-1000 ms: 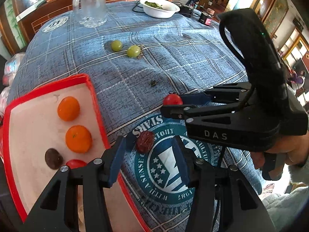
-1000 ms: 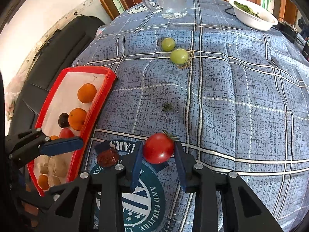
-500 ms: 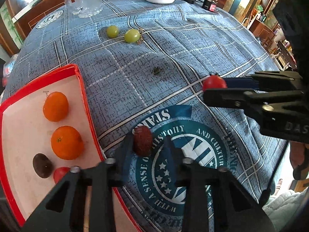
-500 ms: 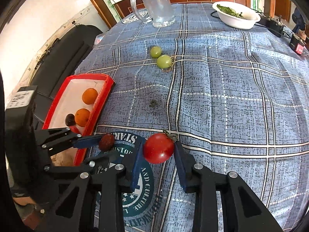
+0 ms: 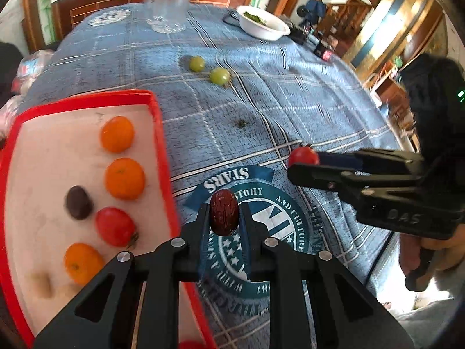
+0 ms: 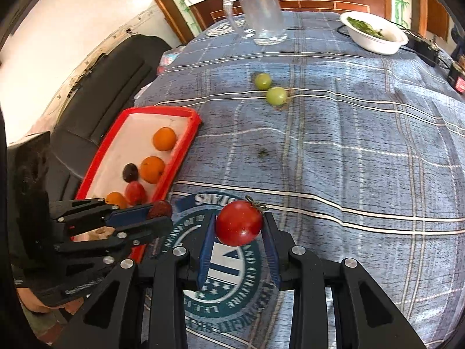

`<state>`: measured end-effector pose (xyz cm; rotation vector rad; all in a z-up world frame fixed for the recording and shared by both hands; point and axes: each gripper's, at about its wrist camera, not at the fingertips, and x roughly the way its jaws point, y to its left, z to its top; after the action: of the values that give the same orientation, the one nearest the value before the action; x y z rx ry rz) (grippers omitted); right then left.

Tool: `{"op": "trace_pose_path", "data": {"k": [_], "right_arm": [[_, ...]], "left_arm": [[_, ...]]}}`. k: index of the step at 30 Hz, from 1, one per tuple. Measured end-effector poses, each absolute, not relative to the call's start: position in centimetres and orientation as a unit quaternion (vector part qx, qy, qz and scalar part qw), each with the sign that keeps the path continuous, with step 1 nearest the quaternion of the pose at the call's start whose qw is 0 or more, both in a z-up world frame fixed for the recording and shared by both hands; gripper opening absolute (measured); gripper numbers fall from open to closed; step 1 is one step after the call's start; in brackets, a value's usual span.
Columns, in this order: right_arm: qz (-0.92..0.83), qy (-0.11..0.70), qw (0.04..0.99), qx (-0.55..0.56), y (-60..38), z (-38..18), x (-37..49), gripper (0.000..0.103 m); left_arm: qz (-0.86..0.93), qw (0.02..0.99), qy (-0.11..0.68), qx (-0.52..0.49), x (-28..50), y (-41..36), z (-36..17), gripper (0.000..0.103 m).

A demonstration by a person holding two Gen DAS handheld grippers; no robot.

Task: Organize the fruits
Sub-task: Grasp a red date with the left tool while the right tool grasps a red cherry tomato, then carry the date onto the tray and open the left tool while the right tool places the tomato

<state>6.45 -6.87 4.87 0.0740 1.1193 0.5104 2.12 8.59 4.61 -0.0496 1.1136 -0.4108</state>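
Observation:
My left gripper [image 5: 224, 213] is shut on a wrinkled dark red date [image 5: 224, 211], held above the blue cloth just right of the red-rimmed tray [image 5: 158, 133]. In the right wrist view the same date [image 6: 159, 209] shows between the left gripper's [image 6: 158, 212] blue pads. My right gripper [image 6: 239, 223] is shut on a red tomato [image 6: 239, 222], lifted over the round emblem; the tomato [image 5: 302, 156] also appears in the left wrist view. The tray holds three oranges [image 5: 124, 178], a tomato [image 5: 114, 226] and a dark fruit [image 5: 78, 202]. Two green fruits [image 6: 276, 95] lie farther back on the cloth.
A glass mug [image 6: 261, 14] and a white bowl [image 6: 375, 33] with greens stand at the table's far side, with cables and small devices [image 6: 459, 78] at the far right. A black seat [image 6: 96, 81] sits left of the table. A person's hand [image 5: 430, 256] grips the right tool.
My left gripper closed on the date and lifted it off the cloth, shifting toward the tray. The right gripper rose a little with the tomato still in it.

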Motion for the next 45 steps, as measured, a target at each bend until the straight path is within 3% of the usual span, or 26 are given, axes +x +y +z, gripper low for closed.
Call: {"op": "trace_pose_path", "data": {"k": [24,45], "right_arm": [[0.334,0.503,0.797,-0.014,2.0,6.9,5.9,0.032],[0.343,0.514,0.785,-0.046,10.1,5.9,10.5,0.032]], "left_arm": [[-0.048,0.870,0.475,-0.120,0.2,23.3,8.4,0.017],[-0.064,0.850,0.515,-0.092,2.9,23.4,4.6,0.017]]}}
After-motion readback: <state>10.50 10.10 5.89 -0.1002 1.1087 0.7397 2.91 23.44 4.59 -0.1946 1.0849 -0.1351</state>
